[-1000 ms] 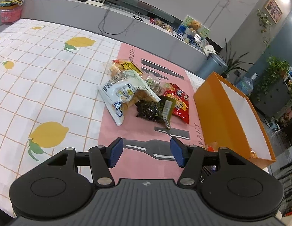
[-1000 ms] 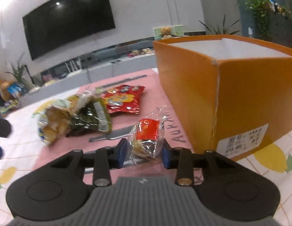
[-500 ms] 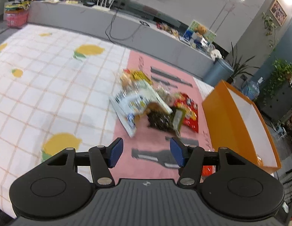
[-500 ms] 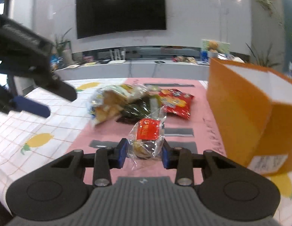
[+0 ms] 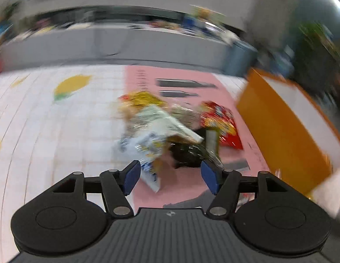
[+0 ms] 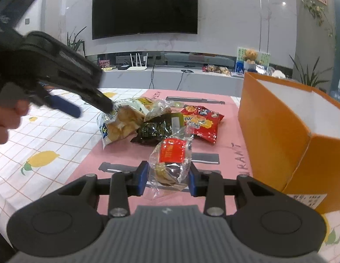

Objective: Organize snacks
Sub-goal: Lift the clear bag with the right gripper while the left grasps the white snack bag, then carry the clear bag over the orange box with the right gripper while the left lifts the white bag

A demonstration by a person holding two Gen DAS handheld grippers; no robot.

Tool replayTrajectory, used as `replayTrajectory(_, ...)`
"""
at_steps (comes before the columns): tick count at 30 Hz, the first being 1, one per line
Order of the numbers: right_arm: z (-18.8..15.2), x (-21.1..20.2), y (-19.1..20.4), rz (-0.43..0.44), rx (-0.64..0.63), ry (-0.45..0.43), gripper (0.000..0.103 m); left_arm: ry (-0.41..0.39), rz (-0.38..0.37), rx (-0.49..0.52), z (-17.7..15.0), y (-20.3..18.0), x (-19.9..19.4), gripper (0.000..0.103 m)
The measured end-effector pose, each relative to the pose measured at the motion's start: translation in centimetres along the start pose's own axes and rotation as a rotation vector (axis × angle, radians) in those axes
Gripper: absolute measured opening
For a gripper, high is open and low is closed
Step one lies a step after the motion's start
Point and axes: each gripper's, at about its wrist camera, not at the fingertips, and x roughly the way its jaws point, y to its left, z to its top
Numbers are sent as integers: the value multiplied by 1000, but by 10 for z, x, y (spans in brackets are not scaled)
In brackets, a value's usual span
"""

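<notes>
Right tool grips a clear snack packet above the pink mat; left tool gapes empty over the pile.

Low in the right wrist view, the right tool (image 6: 167, 180) pinches a clear cookie packet (image 6: 171, 161) with a red label, long axis upright, leaning toward the frame's top. The left tool (image 5: 170, 176), fingers wide apart and holding nothing, hovers above a white chip bag (image 5: 152, 135) and a dark green packet (image 5: 189, 155). Beyond lie a red snack bag (image 6: 201, 121) and, at right, the open orange box (image 6: 277, 135) on the lemon-print desk (image 6: 49, 140).
</notes>
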Motion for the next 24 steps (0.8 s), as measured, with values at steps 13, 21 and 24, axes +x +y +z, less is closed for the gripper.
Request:
replayTrajectory(13,1,6,-7,-14,32,19,35,65,108,35,7,18,58,79)
replayTrajectory(21,1,9,-6,-24,22,16,35,73,108,-52,7,27,61,51)
replayTrajectory(24,2,8,-6,-25,23,9,35,66,119,-39,5,25,54,48)
